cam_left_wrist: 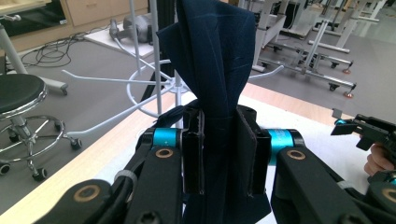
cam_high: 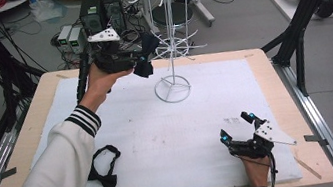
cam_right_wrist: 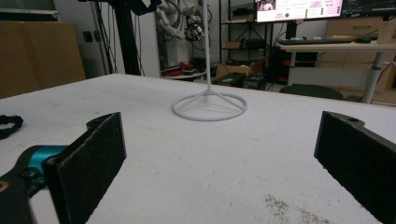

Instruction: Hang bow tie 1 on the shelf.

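My left gripper (cam_left_wrist: 219, 154) pinches the dark navy fabric bow tie (cam_left_wrist: 217, 60) upright for hanging on the white wire rack (cam_high: 167, 32); my right gripper (cam_high: 237, 128) rests wide open, empty, near right.

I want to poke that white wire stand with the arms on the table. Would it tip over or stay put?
It would probably wobble. The stand is tall and made of thin wire, so it looks light, and its ring base is narrower than the top arms. A push up high might tip it; a push low down would more likely slide it.
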Tool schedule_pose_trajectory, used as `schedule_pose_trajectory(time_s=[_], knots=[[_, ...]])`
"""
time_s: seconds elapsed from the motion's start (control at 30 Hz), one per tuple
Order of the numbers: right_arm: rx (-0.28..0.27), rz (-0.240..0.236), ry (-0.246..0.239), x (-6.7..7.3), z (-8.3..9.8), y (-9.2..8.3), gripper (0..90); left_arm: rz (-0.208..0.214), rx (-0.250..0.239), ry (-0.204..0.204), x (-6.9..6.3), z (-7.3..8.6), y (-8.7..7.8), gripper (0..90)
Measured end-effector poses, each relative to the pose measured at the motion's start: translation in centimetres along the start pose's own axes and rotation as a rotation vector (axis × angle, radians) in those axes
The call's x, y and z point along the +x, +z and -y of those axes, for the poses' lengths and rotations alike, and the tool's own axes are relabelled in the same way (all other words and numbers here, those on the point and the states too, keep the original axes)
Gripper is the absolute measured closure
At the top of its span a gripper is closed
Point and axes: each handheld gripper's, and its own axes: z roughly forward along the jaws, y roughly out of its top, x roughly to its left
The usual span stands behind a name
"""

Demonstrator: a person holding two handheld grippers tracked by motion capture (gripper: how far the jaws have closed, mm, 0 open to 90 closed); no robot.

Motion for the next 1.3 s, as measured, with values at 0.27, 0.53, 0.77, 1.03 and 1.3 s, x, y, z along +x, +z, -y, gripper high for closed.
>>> schedule_pose_trajectory(time_s=[0.27,0.53,0.77,1.03,1.3], knots=[[0.0,0.0,0.0,0.0,0.0,0.0,1.4,-0.001,0.017,0.002,-0.2,0.1,0.8,73.7],[0.0,-0.001,-0.001,0.0,0.0,0.0,1.4,-0.001,0.024,0.005,-0.4,0.1,1.5,73.7],[-0.001,-0.001,0.002,0.0,0.0,0.0,1.4,-0.004,0.046,0.01,-0.5,0.2,2.0,73.6],[-0.003,-0.002,0.002,0.0,0.0,0.0,1.4,-0.001,0.048,0.007,-0.8,0.1,2.5,73.5],[-0.003,-0.002,0.002,0.0,0.0,0.0,1.4,-0.007,0.053,-0.004,-0.8,0.2,2.5,69.6]])
